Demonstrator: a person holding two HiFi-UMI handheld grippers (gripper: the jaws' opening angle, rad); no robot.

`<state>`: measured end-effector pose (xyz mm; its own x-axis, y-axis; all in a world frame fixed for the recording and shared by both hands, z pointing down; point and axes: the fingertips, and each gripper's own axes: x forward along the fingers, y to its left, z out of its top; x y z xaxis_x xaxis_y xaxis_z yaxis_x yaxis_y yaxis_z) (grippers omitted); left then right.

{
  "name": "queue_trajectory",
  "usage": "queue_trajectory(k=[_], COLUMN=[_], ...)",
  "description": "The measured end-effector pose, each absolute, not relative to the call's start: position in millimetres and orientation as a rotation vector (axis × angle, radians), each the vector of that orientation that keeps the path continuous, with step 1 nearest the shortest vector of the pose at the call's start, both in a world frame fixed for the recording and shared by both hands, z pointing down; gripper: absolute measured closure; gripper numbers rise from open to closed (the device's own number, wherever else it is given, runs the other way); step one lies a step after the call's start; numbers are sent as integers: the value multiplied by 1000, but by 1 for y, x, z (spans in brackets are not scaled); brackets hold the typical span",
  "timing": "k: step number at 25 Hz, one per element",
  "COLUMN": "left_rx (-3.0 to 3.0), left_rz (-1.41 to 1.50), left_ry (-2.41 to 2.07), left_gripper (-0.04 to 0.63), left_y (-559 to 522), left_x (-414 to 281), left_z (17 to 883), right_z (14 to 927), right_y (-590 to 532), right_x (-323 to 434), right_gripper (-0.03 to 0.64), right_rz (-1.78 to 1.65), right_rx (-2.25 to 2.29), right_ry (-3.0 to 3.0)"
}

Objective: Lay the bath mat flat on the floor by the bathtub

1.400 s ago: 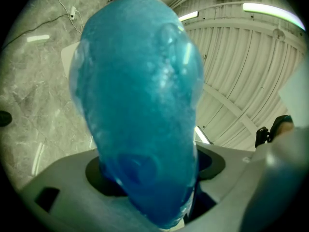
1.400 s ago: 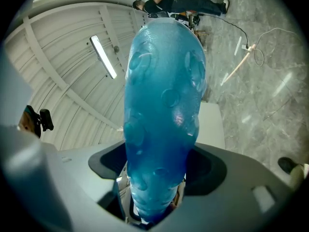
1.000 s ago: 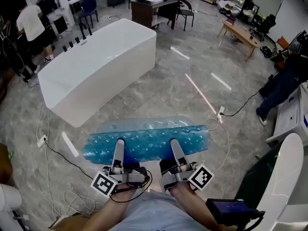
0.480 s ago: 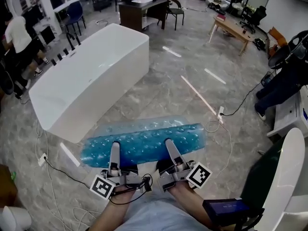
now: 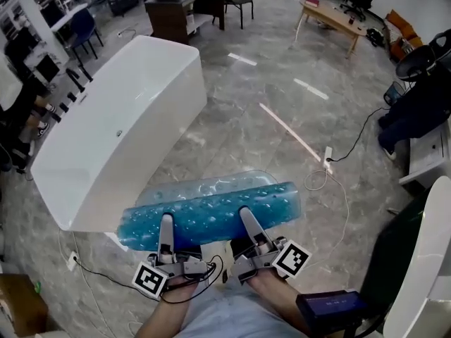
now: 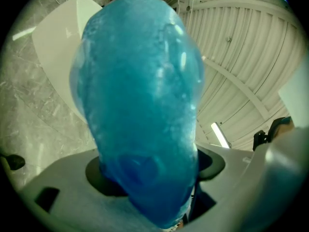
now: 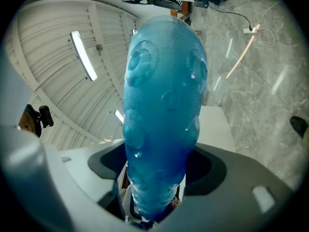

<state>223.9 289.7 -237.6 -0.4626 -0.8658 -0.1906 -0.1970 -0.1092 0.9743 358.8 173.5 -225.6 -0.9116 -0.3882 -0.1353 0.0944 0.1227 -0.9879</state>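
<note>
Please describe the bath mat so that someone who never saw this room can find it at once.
Find the large white bathtub on the grey stone floor. In front of its near end, the bath mat is held between the left hand-held gripper and the right hand-held gripper. It is the only translucent blue thing, covered with round bumps.

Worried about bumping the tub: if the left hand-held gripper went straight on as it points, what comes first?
The left hand-held gripper grips the mat; beyond that, probably the near side of the tub, though depth is unclear.
</note>
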Motion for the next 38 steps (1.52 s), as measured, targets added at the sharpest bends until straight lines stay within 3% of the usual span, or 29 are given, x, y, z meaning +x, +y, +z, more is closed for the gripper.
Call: queue_trajectory(k=[9, 16, 28, 38], left_rx=[1245, 1298, 1310, 1361], left_rz=[-1558, -1540, -1441, -1306], left_ry=[-1607, -1602, -1476, -1289], left_gripper=[245, 245, 245, 247], left_y=[140, 82, -18, -139], left_x=[162, 138, 93, -49], left_z=[-268, -294, -259, -218], right_z=[-251, -270, -232, -194], right_y=[31, -23, -100, -187], right_x=[302, 279, 248, 123], right_gripper=[267, 267, 267, 268], right_rz=[-1805, -1786, -1780, -1691], right_rx=[-294, -269, -439, -657], right_ry=[2005, 1966, 1870, 1771])
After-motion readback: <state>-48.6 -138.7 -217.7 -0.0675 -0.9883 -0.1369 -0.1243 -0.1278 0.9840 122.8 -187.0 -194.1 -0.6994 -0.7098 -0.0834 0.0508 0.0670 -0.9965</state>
